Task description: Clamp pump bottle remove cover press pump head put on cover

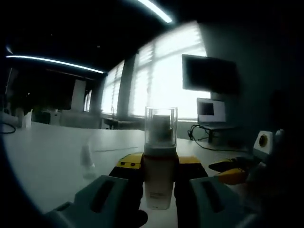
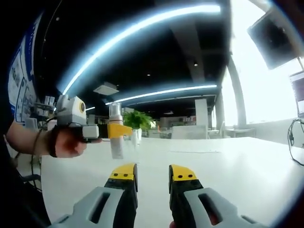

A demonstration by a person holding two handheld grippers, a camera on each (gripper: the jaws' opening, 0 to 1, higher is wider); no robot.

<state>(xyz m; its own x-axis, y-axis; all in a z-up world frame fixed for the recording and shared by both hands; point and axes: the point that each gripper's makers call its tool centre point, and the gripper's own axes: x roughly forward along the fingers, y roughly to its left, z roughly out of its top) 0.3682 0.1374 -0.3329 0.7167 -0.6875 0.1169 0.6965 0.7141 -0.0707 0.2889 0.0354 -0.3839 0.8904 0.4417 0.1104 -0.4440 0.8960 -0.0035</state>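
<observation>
Pump bottle (image 1: 159, 175) centre frame, clamped in left claw (image 1: 158, 183); clear cover (image 1: 161, 126) on. Right claw (image 2: 153, 176) apart, empty. Cover removal, pressing left.

My left gripper view is dim and backlit by blown-out tall bright windows (image 1: 156, 76) at twelve o'clock, with fisheye-bent long glowing ceiling light strips (image 2: 142, 23) streaking my right gripper view.

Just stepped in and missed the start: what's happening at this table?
A person is working a pump bottle with two handheld grippers. The left gripper is shut on the bottle's body, holding it upright over the white table; the clear cover is on. In the right gripper view, the person's hand holds that gripper. The right gripper hangs apart over the table, jaws slightly parted with nothing between them.
</observation>
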